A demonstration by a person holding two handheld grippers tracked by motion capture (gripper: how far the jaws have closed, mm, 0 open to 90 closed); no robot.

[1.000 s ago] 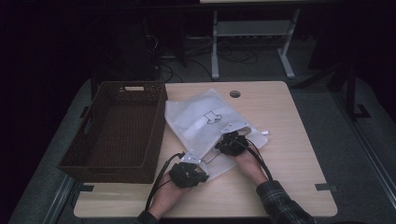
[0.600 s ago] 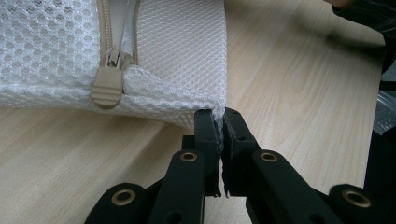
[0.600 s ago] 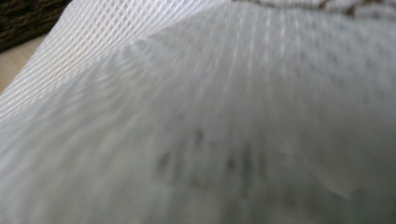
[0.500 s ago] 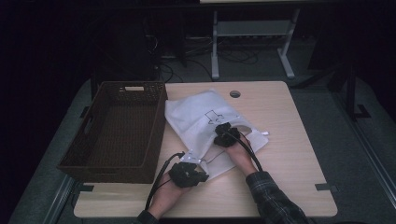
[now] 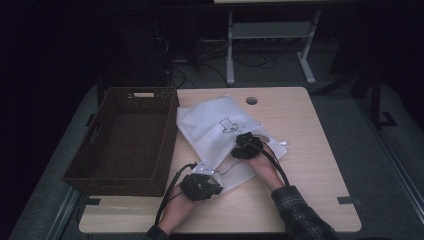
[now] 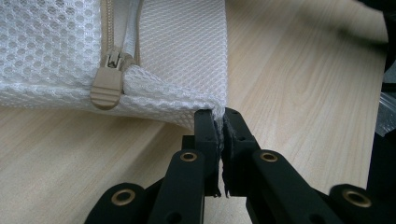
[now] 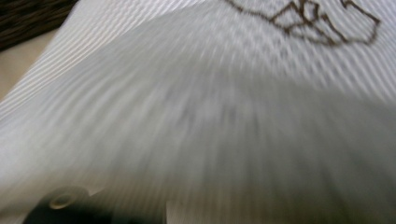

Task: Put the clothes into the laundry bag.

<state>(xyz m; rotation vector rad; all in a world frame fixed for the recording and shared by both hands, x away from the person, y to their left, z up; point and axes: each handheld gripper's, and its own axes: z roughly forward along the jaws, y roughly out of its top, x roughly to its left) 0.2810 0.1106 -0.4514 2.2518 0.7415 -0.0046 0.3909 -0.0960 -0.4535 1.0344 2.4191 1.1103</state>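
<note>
Wooden table [image 5: 310, 165] w/ light top takes most of the high view, a round cable hole [image 5: 251, 100] near its far edge. On its left part sits a dark brown wicker basket [image 5: 125, 170], rectangular, nothing visible inside, w/ a pale label at the far rim. Just right of the basket, touching or nearly touching its side, lies the white mesh bag [image 5: 210, 125], spread flat across the table's middle, a dark line drawing [image 5: 229, 125] printed on its upper face. Bag's near-left corner points toward the person. Person's forearms come in from the bottom edge, right one in a plaid sleeve [image 5: 300, 215]. Left gripper [image 5: 204, 176] sits at that near-left corner of the bag, close to the basket's near-right corner; in the left gripper view [image 6: 219, 122] the two black jaws are pressed together on the bag's corner edge, mesh pinched between the tips. Same view shows a beige zipper pull [image 6: 106, 88] just left of the pinched corner, at the end of the zipper line, resting against the mesh over the table. Right gripper [image 5: 243, 145] is on top of the bag, near its right-hand middle, just below the drawing. Right gripper view is blurred: white fabric close up w/ the drawing at top; can't tell if its jaws are spread or closed.
</note>
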